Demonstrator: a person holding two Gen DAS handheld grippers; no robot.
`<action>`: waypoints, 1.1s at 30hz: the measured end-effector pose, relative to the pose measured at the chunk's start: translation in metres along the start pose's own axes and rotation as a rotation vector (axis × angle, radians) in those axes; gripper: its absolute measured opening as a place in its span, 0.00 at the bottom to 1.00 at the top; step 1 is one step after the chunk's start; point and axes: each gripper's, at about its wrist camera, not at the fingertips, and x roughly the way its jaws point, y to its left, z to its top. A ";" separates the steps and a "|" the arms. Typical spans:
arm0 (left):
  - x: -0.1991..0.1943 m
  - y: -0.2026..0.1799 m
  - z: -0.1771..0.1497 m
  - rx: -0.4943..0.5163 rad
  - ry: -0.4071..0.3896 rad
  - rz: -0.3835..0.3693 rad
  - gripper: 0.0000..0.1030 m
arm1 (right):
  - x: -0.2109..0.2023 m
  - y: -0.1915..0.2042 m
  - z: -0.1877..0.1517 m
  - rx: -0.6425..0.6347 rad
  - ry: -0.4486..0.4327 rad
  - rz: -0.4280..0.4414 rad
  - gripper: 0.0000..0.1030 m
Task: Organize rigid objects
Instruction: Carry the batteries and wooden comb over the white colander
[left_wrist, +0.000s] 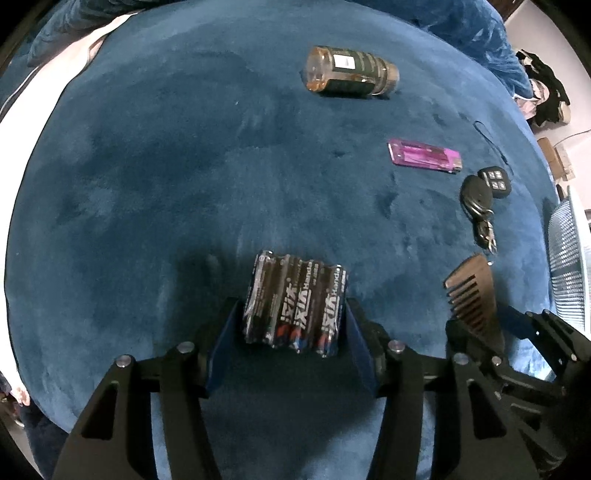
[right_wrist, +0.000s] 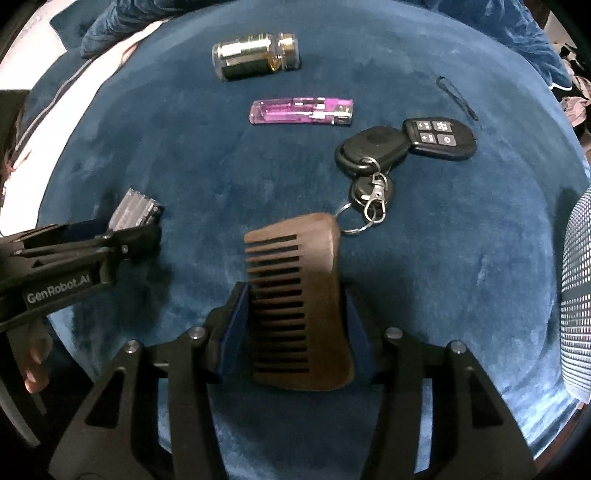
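My left gripper (left_wrist: 293, 314) is shut on a shrink-wrapped pack of black batteries (left_wrist: 295, 301), held just above the blue velvet cushion (left_wrist: 147, 184). My right gripper (right_wrist: 293, 295) is shut on a brown wooden comb (right_wrist: 295, 295), teeth to the left. The comb (left_wrist: 474, 295) and right gripper also show at the lower right of the left wrist view. The left gripper (right_wrist: 122, 236) with the batteries (right_wrist: 136, 212) shows at the left of the right wrist view.
On the cushion lie an amber bottle (left_wrist: 351, 72) (right_wrist: 255, 55) on its side, a purple lighter (left_wrist: 424, 155) (right_wrist: 301, 110), and black key fobs on a ring (left_wrist: 480, 195) (right_wrist: 399, 147). A mesh chair back (right_wrist: 576, 295) stands at the right. White cloth (left_wrist: 22, 147) lies at the left.
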 end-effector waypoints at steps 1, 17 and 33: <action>-0.004 0.001 -0.001 -0.005 -0.006 -0.007 0.55 | -0.002 -0.003 -0.002 0.006 -0.005 0.008 0.49; -0.044 -0.016 -0.016 0.048 -0.075 -0.013 0.50 | -0.043 -0.014 -0.017 0.047 -0.099 0.034 0.49; -0.028 -0.020 -0.007 0.034 -0.025 -0.040 0.32 | -0.057 -0.026 -0.024 0.073 -0.126 0.040 0.49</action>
